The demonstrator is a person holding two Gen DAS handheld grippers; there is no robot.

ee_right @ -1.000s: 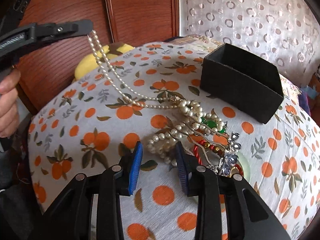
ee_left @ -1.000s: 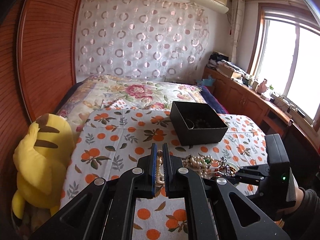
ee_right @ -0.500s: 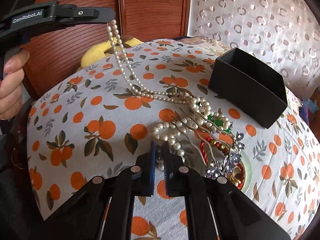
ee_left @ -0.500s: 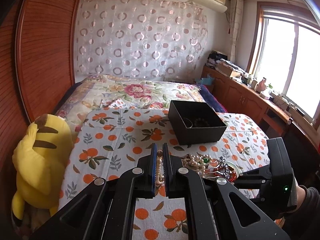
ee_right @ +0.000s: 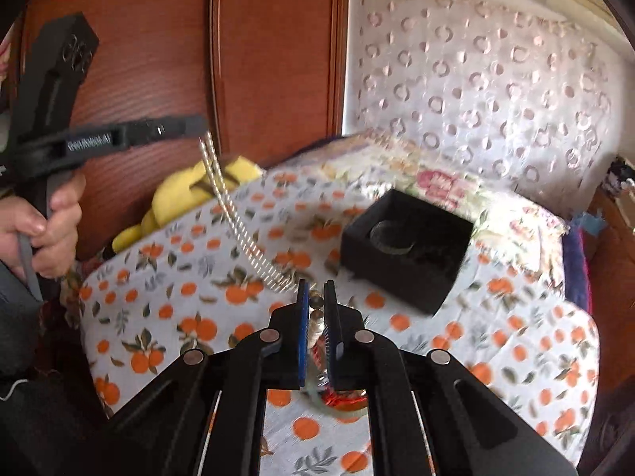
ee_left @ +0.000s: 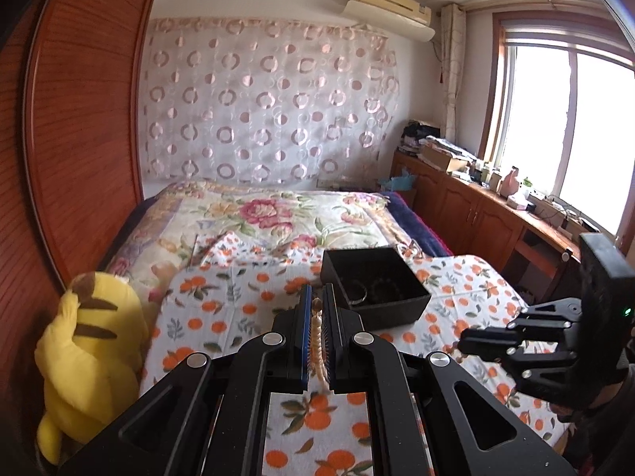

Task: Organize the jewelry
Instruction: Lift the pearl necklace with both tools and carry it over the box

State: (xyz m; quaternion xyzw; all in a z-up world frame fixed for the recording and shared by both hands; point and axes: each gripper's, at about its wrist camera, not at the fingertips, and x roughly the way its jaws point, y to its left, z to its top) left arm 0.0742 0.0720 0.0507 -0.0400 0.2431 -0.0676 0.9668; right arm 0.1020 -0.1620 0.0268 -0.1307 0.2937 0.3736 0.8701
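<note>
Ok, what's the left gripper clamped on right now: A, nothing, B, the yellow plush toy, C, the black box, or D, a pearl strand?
D: the left gripper is shut on a pearl strand, which runs taut from it down to the right gripper; the black box sits apart on the bedspread.

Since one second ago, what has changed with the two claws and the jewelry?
The right claw, open a second ago, shut on the tangled jewelry and lifted it. The left claw rose with the pearl necklace, now stretched between the claws. The black box stayed on the orange-print cloth, and the left claw kept its grip.
</note>
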